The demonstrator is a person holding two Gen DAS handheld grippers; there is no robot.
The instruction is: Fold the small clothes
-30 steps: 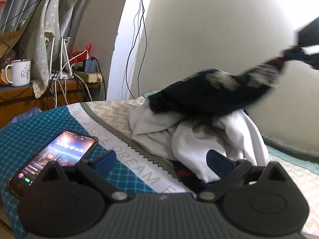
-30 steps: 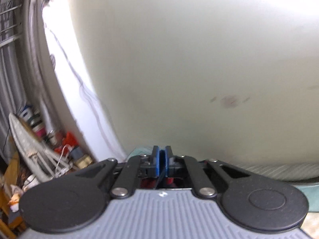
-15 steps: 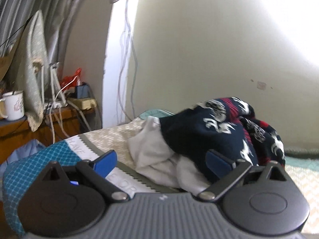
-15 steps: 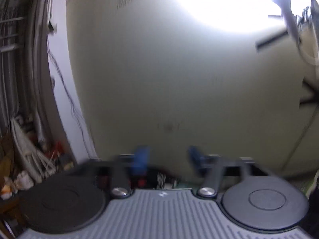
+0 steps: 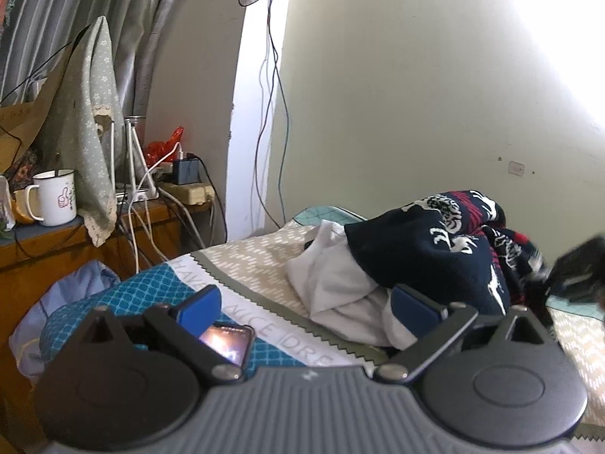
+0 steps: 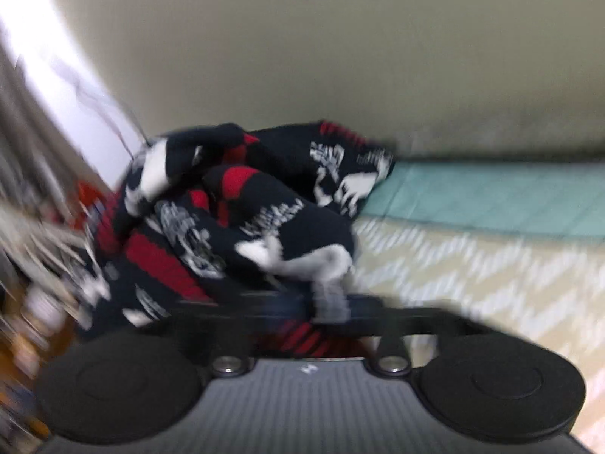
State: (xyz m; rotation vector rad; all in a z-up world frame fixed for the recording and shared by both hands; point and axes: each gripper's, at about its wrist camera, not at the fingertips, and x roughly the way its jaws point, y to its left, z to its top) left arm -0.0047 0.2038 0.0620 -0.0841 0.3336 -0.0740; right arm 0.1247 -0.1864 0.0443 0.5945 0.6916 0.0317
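A navy sweater (image 5: 435, 246) with white and red patterns lies crumpled on top of a white garment (image 5: 332, 283) on the bed. My left gripper (image 5: 306, 310) is open just in front of the pile, with nothing between its blue pads (image 5: 200, 308). My right gripper (image 5: 578, 276) shows blurred at the sweater's right side. In the right wrist view the sweater (image 6: 245, 219) fills the middle. There the right gripper (image 6: 327, 308) has its jaws closing, drawn together on a fold of the sweater's fabric.
A lit phone (image 5: 227, 344) lies on the teal pillow (image 5: 151, 287) behind my left finger. A wooden shelf at the left holds a white mug (image 5: 56, 196), chargers and cables. The patterned bedsheet (image 6: 472, 265) stretches to the right, and the wall stands close behind.
The sweater hung stretched from the right gripper, then dropped onto the pile. The right gripper opened, came down and closed on it again. The left gripper rose a little, now hiding most of the phone.
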